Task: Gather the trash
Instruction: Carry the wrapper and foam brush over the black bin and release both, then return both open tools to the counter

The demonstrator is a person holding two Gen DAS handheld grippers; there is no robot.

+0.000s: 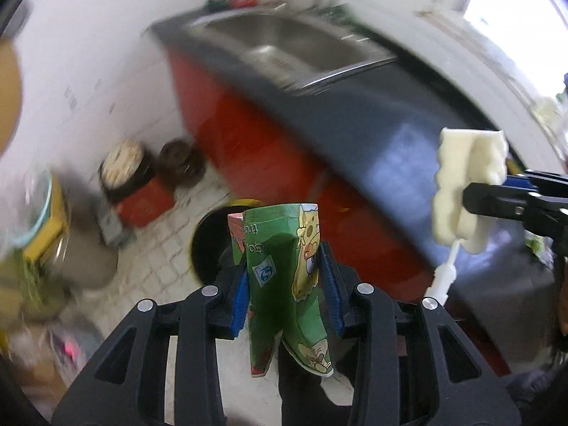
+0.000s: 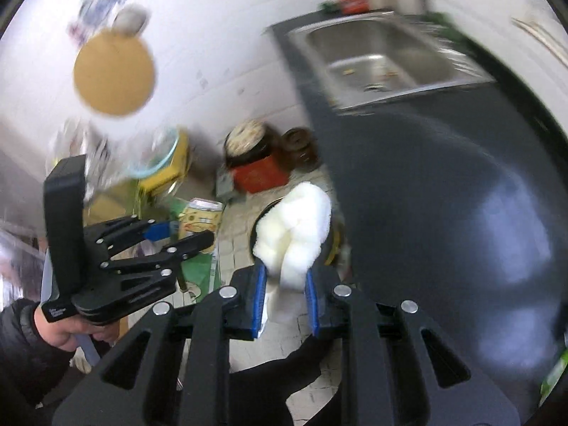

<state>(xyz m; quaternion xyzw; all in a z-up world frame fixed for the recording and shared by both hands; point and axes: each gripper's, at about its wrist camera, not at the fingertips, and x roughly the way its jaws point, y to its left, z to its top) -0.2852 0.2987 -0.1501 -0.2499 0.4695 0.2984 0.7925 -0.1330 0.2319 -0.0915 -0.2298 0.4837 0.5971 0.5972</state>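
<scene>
In the left wrist view my left gripper [image 1: 285,266] is shut on a crumpled green carton [image 1: 284,277] with a cartoon print, its blue pads pressing both sides. Under it on the tiled floor lies a round black bin opening [image 1: 209,238]. My right gripper [image 2: 284,277] is shut on a white sponge brush [image 2: 294,227], held above the same black bin [image 2: 264,216]. The sponge brush [image 1: 465,191] with its thin white handle and the right gripper [image 1: 472,197] also show at the right of the left wrist view. The left gripper [image 2: 188,236] with the carton [image 2: 198,218] shows at the left of the right wrist view.
A dark counter [image 2: 426,195] with a steel sink [image 2: 380,60] runs along the right, over red cabinet fronts [image 1: 248,135]. On the floor by the white wall stand a red box [image 2: 259,174] and dark round weights [image 2: 300,145]. A hand [image 2: 67,330] holds the left tool. Clutter [image 1: 35,234] lies left.
</scene>
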